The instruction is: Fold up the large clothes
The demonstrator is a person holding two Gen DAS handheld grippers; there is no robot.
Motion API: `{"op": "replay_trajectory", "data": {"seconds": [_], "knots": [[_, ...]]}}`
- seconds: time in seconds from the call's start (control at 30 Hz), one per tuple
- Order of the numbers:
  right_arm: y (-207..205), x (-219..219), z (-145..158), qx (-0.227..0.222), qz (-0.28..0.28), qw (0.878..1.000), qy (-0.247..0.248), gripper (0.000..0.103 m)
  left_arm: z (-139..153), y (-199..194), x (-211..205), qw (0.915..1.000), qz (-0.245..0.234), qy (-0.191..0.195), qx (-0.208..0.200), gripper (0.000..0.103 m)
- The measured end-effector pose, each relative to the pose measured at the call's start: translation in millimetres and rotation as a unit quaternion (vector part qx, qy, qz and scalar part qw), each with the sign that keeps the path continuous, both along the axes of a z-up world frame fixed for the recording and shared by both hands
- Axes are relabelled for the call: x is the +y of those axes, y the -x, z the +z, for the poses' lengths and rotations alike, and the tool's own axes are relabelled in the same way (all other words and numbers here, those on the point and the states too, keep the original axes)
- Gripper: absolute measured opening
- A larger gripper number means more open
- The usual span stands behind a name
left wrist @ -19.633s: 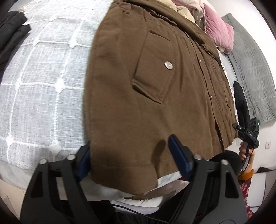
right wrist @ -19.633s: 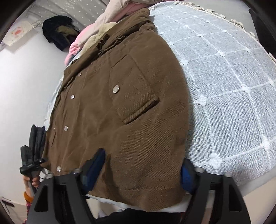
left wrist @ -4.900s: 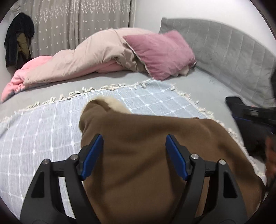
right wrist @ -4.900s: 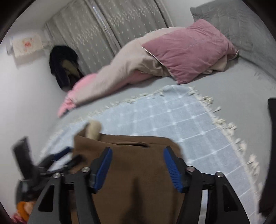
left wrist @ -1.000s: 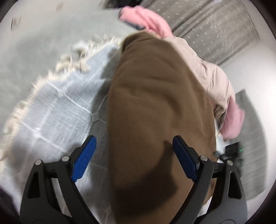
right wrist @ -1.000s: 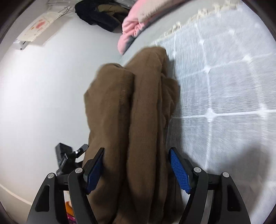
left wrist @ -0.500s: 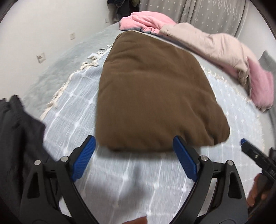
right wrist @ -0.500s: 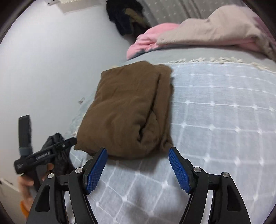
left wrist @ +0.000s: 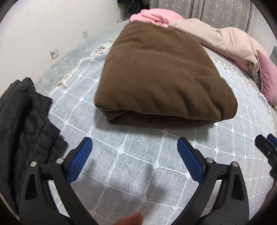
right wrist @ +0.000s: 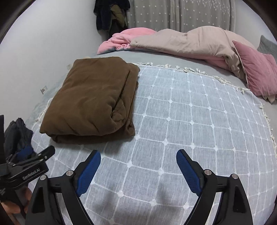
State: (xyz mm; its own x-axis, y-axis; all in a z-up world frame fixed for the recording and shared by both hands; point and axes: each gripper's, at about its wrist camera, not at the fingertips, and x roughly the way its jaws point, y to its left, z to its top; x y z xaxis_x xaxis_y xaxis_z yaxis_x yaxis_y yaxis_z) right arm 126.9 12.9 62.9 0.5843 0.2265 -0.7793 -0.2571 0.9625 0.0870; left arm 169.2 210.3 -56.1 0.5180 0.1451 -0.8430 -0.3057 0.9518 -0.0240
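The brown jacket (left wrist: 155, 72) lies folded into a thick rectangle on the pale blue checked blanket (left wrist: 131, 155), its folded edge toward me. In the right wrist view the same brown jacket (right wrist: 93, 100) sits at the left of the blanket (right wrist: 190, 121). My left gripper (left wrist: 134, 147) hovers short of the jacket, its jaws opening with only blanket between them. My right gripper (right wrist: 138, 159) is to the right of the jacket, jaws opening too, nothing between them. The left gripper (right wrist: 32, 166) shows at the lower left of the right wrist view, held by a hand.
A black padded garment (left wrist: 22, 131) lies at the blanket's left edge. A beige and pink duvet (right wrist: 181, 41) and a pink pillow (right wrist: 256, 69) are heaped along the far side of the bed. Dark clothes (right wrist: 110, 15) hang by the curtain. The wall (left wrist: 43, 26) runs along the left.
Both grippers have drawn back from the folded jacket and tilted up, so it now lies whole on the blanket ahead of them. Their jaws stand wider than a second ago.
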Motion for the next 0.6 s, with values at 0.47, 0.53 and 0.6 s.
{"op": "replay_trajectory", "data": {"seconds": [0.47, 0.53, 0.6], "knots": [[-8, 9, -19, 0.003, -0.004, 1.000, 0.016, 0.090, -2, 6, 0, 1.0000, 0.005, 0.000, 0.002, 0.098], [-6, 13, -20, 0.001, 0.001, 1.000, 0.024, 0.090, -1, 6, -1, 1.0000, 0.004, -0.001, 0.001, 0.098], [-5, 16, -21, 0.000, 0.007, 1.000, 0.028, 0.090, 0, 7, -3, 1.0000, 0.004, 0.004, 0.002, 0.098]]}}
